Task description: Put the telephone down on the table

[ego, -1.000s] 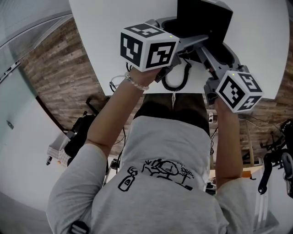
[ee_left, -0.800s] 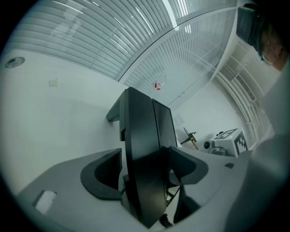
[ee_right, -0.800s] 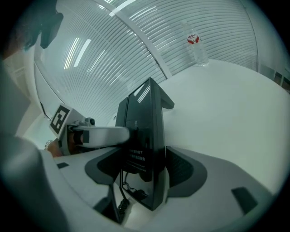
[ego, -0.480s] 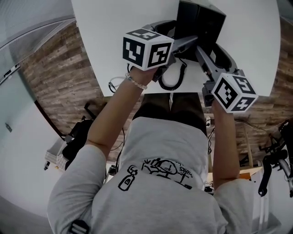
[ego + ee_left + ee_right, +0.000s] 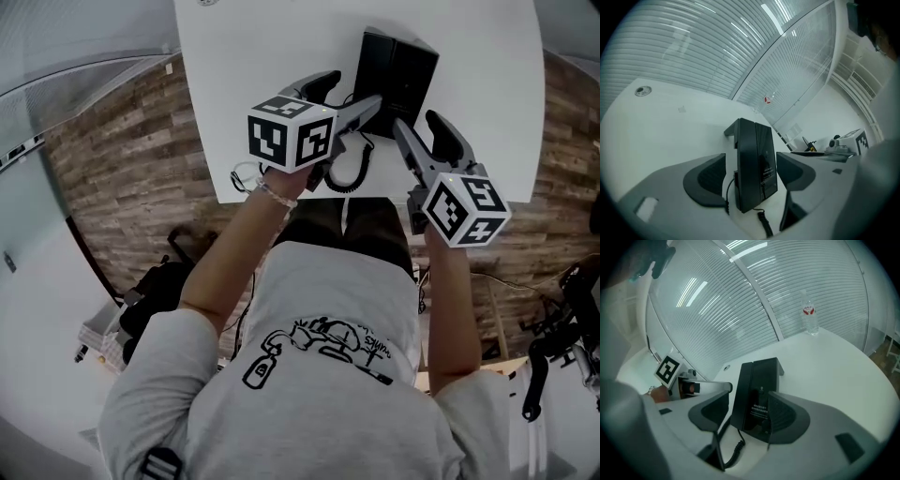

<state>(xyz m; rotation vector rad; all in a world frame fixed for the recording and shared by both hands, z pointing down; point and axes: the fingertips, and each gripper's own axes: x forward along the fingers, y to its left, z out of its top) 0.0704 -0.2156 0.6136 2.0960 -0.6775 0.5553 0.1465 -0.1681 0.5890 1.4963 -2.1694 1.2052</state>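
The surface (image 5: 253, 75) is a plain white tabletop with a small round fitting (image 5: 643, 91) set into it. It stands on a wood-plank floor (image 5: 122, 159). Behind it is a curved glass wall with horizontal blinds (image 5: 717, 47), and a water bottle (image 5: 810, 317) stands far back near the glass.

The black telephone (image 5: 396, 70) rests on the surface near the person's edge. Its long axis runs away from the person, and its two long parts lie side by side. The coiled cord (image 5: 349, 169) leaves the near end and loops toward the table edge.

The left tongs (image 5: 356, 89) gape wide just beside the telephone's near left corner and grip nothing. The right tongs (image 5: 414, 118) also stand apart and empty, just short of the near end.

The pale print on the telephone is too small to read, and no keys show. I cannot tell which long part is the handset. The left tongs cover part of the cord.
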